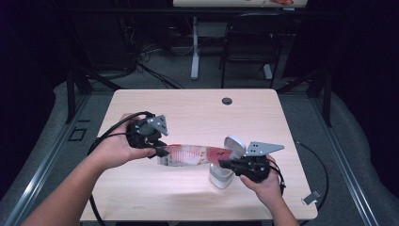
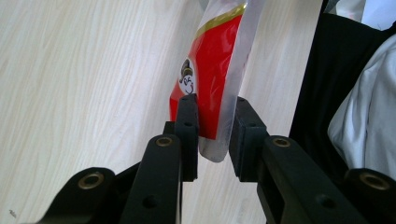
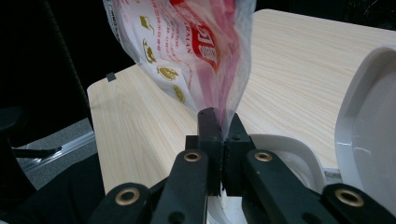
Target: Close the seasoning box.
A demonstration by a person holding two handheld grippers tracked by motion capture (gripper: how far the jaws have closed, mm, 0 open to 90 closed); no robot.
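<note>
A packet (image 1: pixel 190 154) spans the table (image 1: pixel 197 113) between two grippers, a lidded container (image 1: pixel 222 175) beneath its right end.

You've got a light wood table (image 1: pixel 197 108) on grey carpet (image 1: pixel 164 77), dark room, black chair (image 1: pixel 249 42) + cables (image 1: pixel 141 61) behind.

Pale wood-grain table (image 1: pixel 188 108); dark round grommet (image 1: pixel 227 100) near far edge. White lidded container (image 1: pixel 222 175) stands on it at right front, lid up.
</note>
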